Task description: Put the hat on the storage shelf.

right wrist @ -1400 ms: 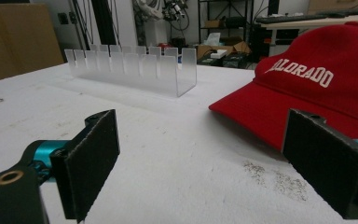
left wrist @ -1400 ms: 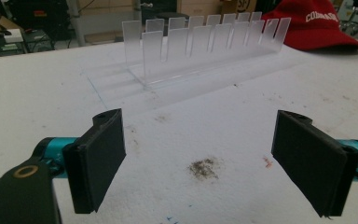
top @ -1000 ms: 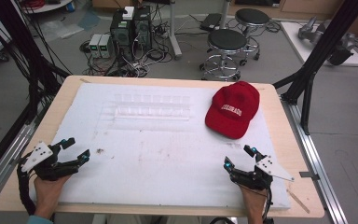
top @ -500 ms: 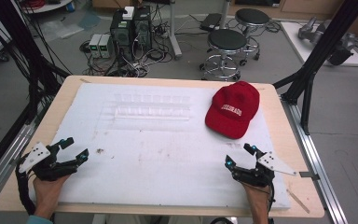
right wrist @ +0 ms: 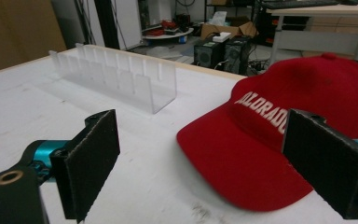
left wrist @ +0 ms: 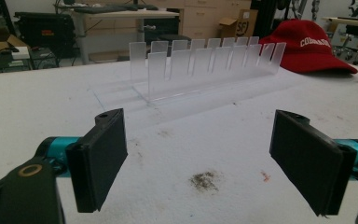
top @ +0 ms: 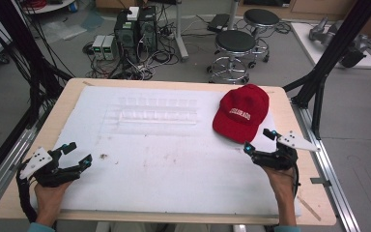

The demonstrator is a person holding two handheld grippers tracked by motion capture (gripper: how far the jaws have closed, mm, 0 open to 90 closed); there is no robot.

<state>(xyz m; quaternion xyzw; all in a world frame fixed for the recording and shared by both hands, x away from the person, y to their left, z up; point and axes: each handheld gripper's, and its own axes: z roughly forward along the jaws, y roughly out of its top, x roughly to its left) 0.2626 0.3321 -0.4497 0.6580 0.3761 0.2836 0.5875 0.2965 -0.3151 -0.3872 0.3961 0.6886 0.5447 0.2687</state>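
A red cap (top: 241, 113) with white lettering lies on the white table cover at the back right; the right gripper view has this cap (right wrist: 303, 126) close ahead. My right gripper (top: 259, 141) is open and empty, just short of the cap's brim, its pads (right wrist: 91, 163) wide apart. A clear plastic rack (top: 150, 110) with upright slats stands at the back middle, and the left gripper view sees the rack (left wrist: 205, 65) farther off. At the front left corner my left gripper (top: 78, 152) is open with nothing between its pads (left wrist: 100, 156).
The white cover (top: 164, 159) spans a wooden tabletop (top: 72, 89), with small dirt specks (left wrist: 204, 179) near the left gripper. Beyond the table stand stools (top: 234, 48), computer boxes (top: 135, 29) and black frame posts (top: 333, 53).
My right gripper has risen and moved forward toward the cap's brim. The left gripper has stayed in place.
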